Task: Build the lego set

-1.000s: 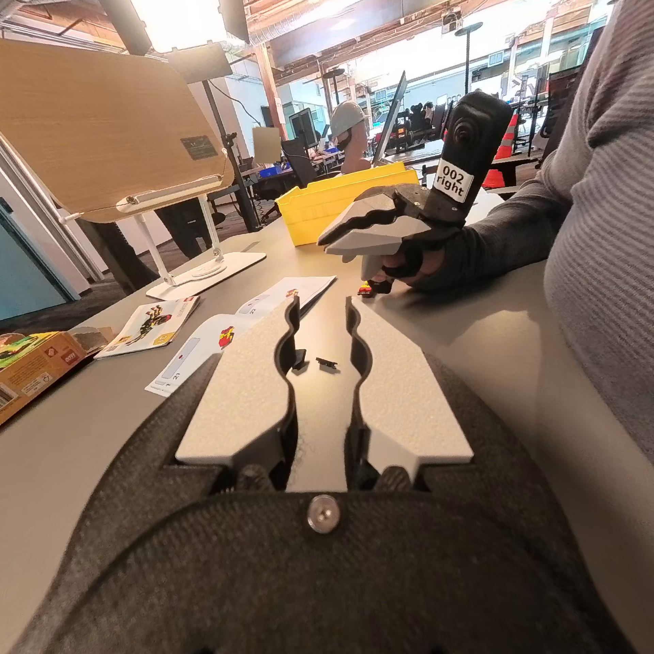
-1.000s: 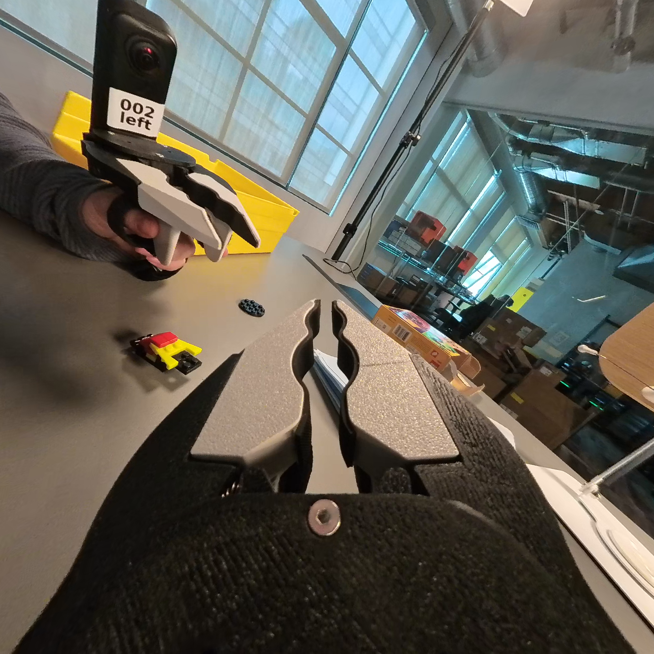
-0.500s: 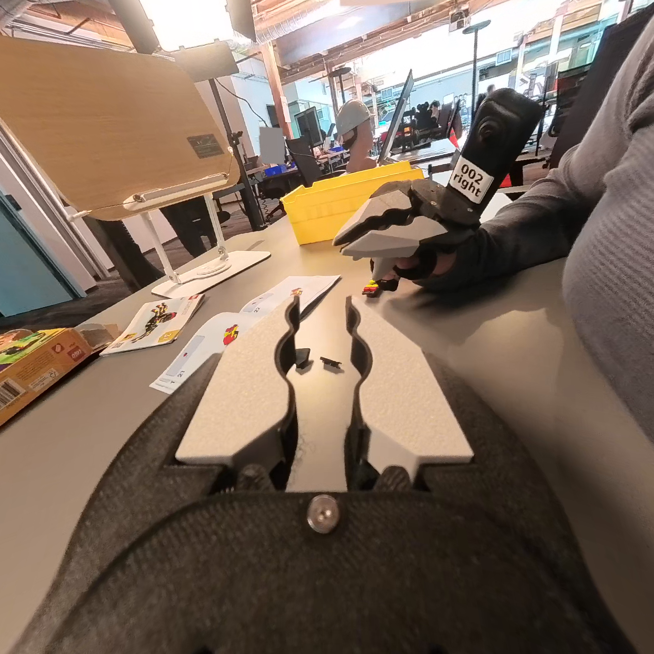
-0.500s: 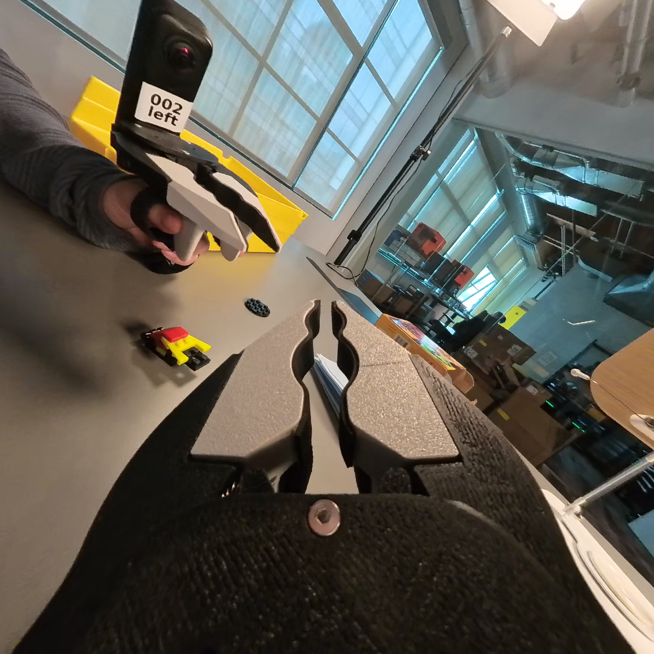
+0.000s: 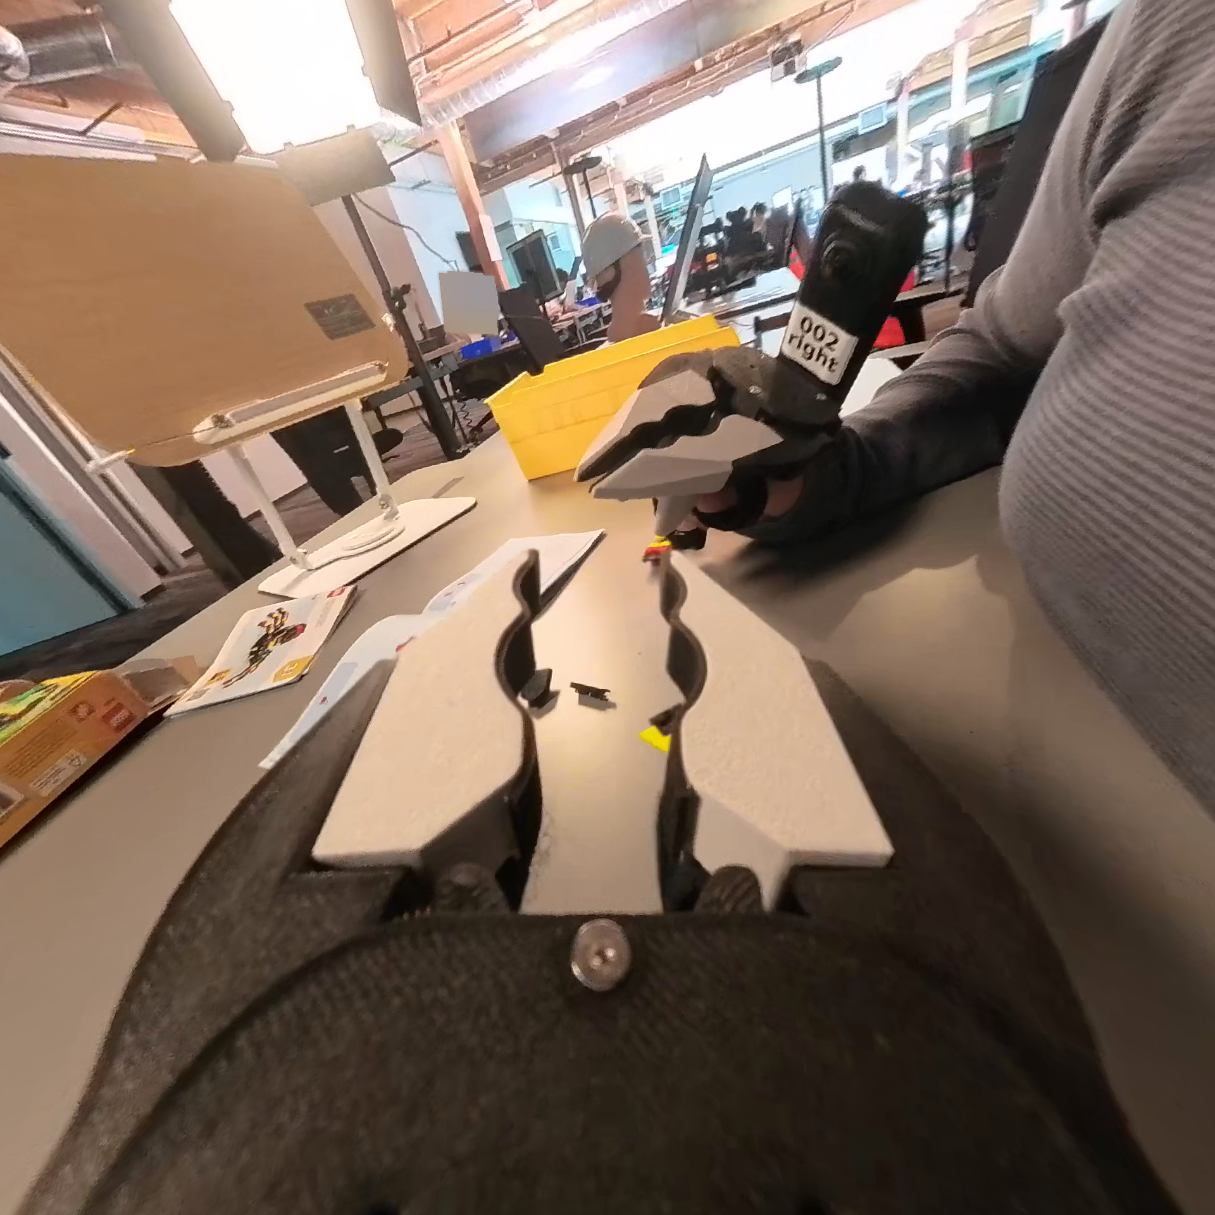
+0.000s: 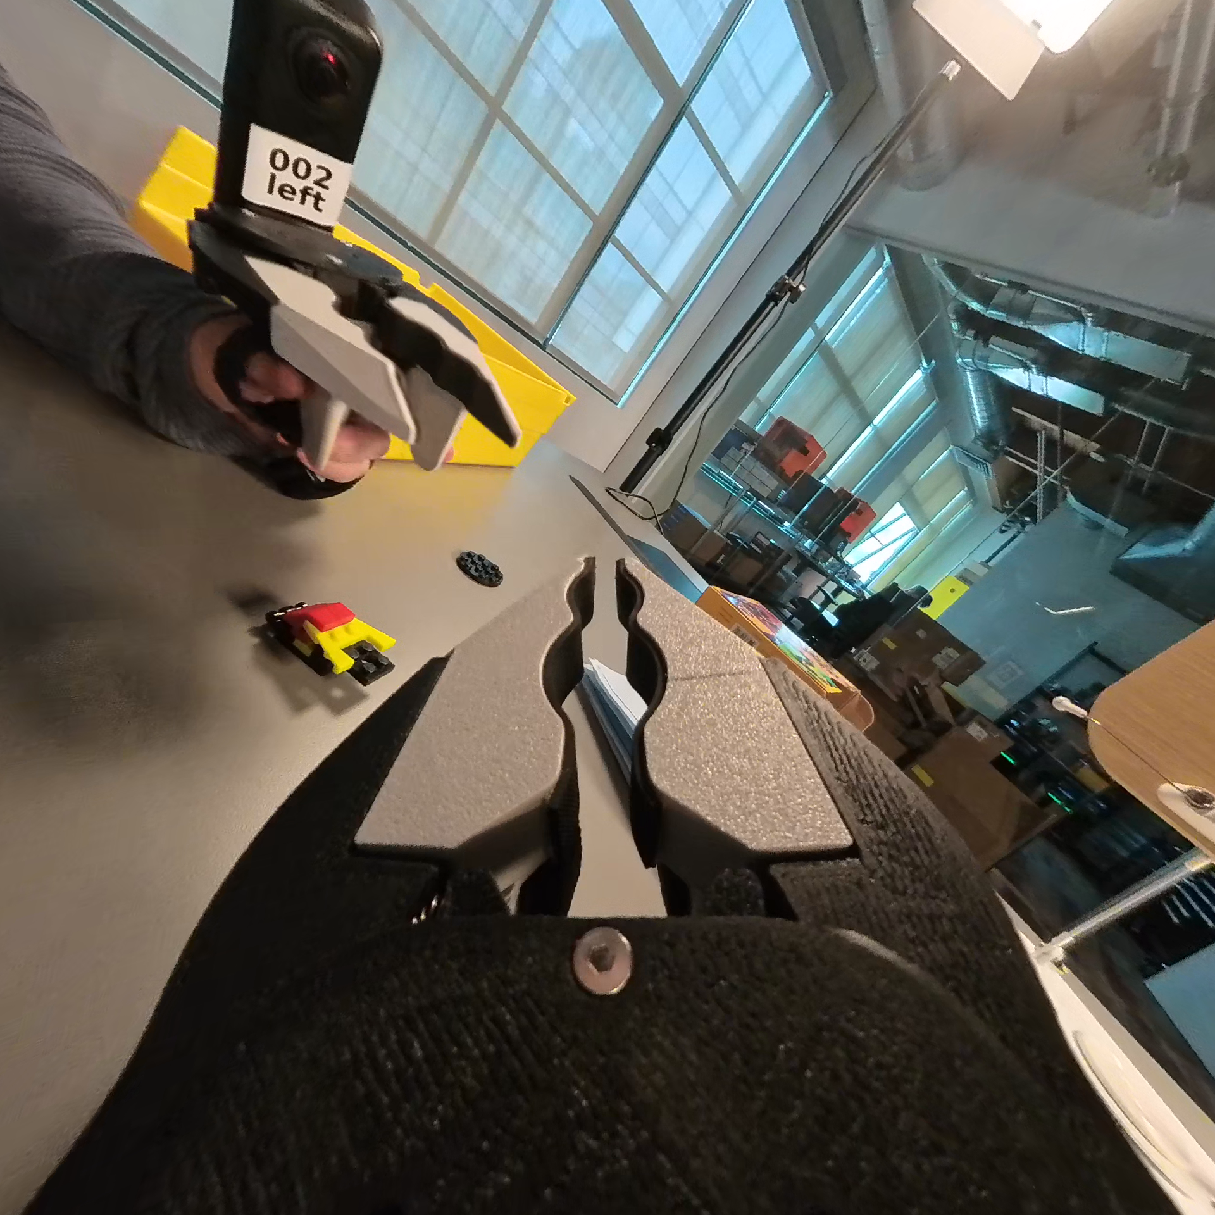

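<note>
Two hand-held grippers are ours here: the left hand-held gripper [image 5: 599, 585] hovers low over the grey tabletop [image 5: 887, 657] with its jaws apart and nothing between them, and the right hand-held gripper [image 6: 606, 571] has its jaws drawn nearly together with a slim gap, also empty. Between the left fingers we see loose pieces lying on the tabletop: a small black clip piece [image 5: 592, 690], another black bit [image 5: 538, 684] just beside the left finger, and a yellow sliver [image 5: 656, 738] near the right finger. The partly built lego model [image 6: 329, 636], red on yellow on black plates, lies flat on the tabletop left of our right hand-held gripper, with a round black studded plate [image 6: 480, 568] near it. We judge the model light, rigid and smooth, apt to skid or pop apart if squeezed across its layers; we would pinch it across its narrow sides, low on the black base. Its long axis runs from upper left to lower right in the right wrist view, the yellow forked end pointing toward our right hand-held gripper.
</note>
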A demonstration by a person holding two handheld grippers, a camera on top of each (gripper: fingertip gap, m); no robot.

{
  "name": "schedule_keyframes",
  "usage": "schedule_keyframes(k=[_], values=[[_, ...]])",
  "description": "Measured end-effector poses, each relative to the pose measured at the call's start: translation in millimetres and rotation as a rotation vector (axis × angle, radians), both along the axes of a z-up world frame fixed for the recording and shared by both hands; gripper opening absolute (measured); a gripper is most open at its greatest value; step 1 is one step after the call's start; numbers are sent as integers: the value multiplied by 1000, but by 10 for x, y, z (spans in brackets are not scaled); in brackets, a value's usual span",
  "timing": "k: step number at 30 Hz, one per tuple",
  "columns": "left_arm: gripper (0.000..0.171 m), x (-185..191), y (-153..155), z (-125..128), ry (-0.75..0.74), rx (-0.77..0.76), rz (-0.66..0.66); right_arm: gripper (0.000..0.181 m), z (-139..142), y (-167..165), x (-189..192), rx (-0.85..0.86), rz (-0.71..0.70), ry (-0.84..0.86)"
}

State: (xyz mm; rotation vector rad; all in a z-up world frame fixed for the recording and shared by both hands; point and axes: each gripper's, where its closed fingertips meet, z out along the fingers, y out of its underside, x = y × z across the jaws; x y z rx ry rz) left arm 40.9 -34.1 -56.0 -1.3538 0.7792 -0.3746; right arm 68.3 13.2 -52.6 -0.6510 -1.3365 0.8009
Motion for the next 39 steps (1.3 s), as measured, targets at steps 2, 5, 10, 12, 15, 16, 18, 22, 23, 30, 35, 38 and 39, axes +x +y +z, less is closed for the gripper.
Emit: schedule_keyframes(k=[2, 5, 10, 12, 15, 16, 18, 22, 23, 30, 35, 38, 39], values=[[40, 2, -9, 2, -5, -1, -9, 4, -4, 4, 6, -4, 3, 0], [42, 8, -4, -13, 1, -8, -12, 6, 11, -19, 43, -8, 29, 10], [39, 32, 1, -51, 50, 11, -2, 10, -8, -67, 45, 3, 50, 3], [42, 27, 15, -52, 65, 26, 17, 13, -13, -82, 16, 10, 52, -1], [48, -1, 25, -3, 65, 81, 52, 31, -6, -164, -6, -2, 101, 1], [50, -9, 22, 23, 60, 101, 61, 37, 6, -199, 0, -13, 123, 5], [58, -36, 12, 108, 54, 151, 88, 47, 20, -220, 0, -23, 142, 13], [63, -177, -80, 504, 36, 233, 176, 53, 49, -183, 5, -40, 136, 30], [66, -228, -127, 623, 15, 224, 187, 53, 52, -160, 9, -44, 130, 34], [98, -875, -624, 1021, -194, -62, 280, 62, 102, -60, -14, -92, 98, 64], [86, -1883, -927, 995, -202, -174, 671, 66, 139, -64, -97, 0, 37, 60], [77, -2367, -1060, 862, -93, -287, 824, 66, 215, 15, -110, 75, -39, 78], [71, -2474, -1075, 819, -52, -319, 844, 66, 237, 25, -113, 64, -47, 86]])
